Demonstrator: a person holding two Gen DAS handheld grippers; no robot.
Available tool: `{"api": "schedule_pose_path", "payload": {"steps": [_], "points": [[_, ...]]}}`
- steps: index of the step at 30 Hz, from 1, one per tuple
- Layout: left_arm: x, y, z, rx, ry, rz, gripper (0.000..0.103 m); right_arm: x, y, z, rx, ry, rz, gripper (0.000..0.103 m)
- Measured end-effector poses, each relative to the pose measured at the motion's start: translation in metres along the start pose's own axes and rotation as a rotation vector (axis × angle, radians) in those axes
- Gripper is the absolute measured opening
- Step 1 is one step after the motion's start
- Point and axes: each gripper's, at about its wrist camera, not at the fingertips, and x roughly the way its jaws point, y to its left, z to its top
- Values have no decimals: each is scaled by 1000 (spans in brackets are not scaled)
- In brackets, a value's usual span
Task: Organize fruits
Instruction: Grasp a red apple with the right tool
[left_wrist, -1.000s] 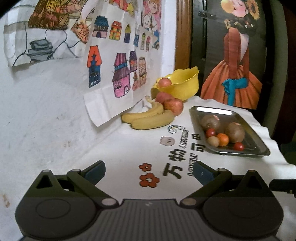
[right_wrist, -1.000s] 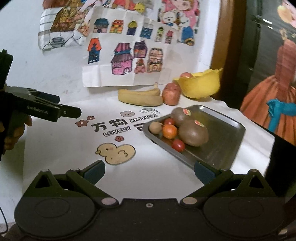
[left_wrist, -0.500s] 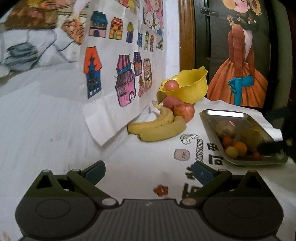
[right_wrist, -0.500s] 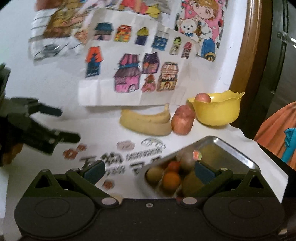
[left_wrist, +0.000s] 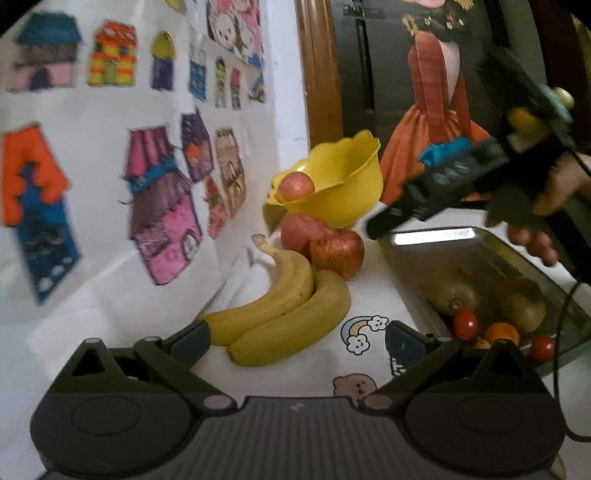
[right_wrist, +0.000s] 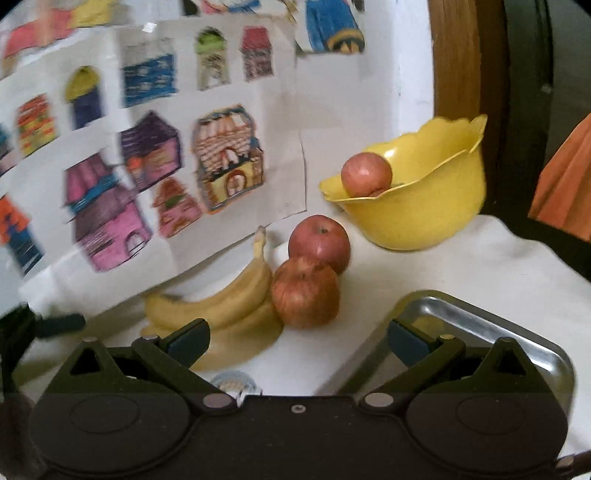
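Observation:
Two yellow bananas (left_wrist: 280, 317) lie by the wall, just ahead of my open left gripper (left_wrist: 297, 338), which holds nothing. Two red apples (left_wrist: 336, 251) sit behind the bananas. A yellow bowl (left_wrist: 343, 184) further back holds another apple (left_wrist: 295, 184). My right gripper (right_wrist: 297, 339) is open and empty, and it faces the near apple (right_wrist: 304, 293), the bananas (right_wrist: 229, 306) and the bowl (right_wrist: 424, 195). In the left wrist view the right gripper (left_wrist: 384, 221), held by a hand (left_wrist: 554, 192), hovers above the tray's far end. The left gripper (right_wrist: 70, 321) shows at the left edge of the right wrist view.
A steel tray (left_wrist: 406, 273) on the right holds two kiwis (left_wrist: 450, 291), small red tomatoes (left_wrist: 464, 325) and an orange fruit (left_wrist: 500, 332). Coloured drawings (left_wrist: 162, 206) hang on the wall to the left. A dark door with a dress picture (left_wrist: 436, 122) stands behind the bowl.
Both grippers have moved forward toward the bananas and apples. The right gripper has passed over the tray's fruits to its far end. Both stay open.

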Motion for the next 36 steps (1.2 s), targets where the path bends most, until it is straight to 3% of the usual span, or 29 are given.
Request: {"api": "schedule_pose_path", "payload": {"steps": [8,15,16,17,18,23,26,32,36], "points": [[34,6,-2,10,76,-8,103,61,-2,19,2,90,1,90],[42,12,-1,9,85,-9,103,80,4,22,-16,127,-10,83],[42,11,-1,15,82,-10,103,80,3,23,-15,125,-7,80],[42,9,0,22,77,-9,103,81,3,22,-13,124,-8,68],[41,8,0,28,72,-7,103,82,2,22,-13,125,-17,64],[41,-4,5,69,54,-18,102,81,-2,19,2,112,-4,64],[45,-11,10,99,61,-44,97,76,-9,18,30,109,12,64],[58,-22,16,156,111,-86,93,42,-13,10,44,77,62,64],[73,-23,20,211,181,-59,92,17,-11,5,36,52,102,64]]}}
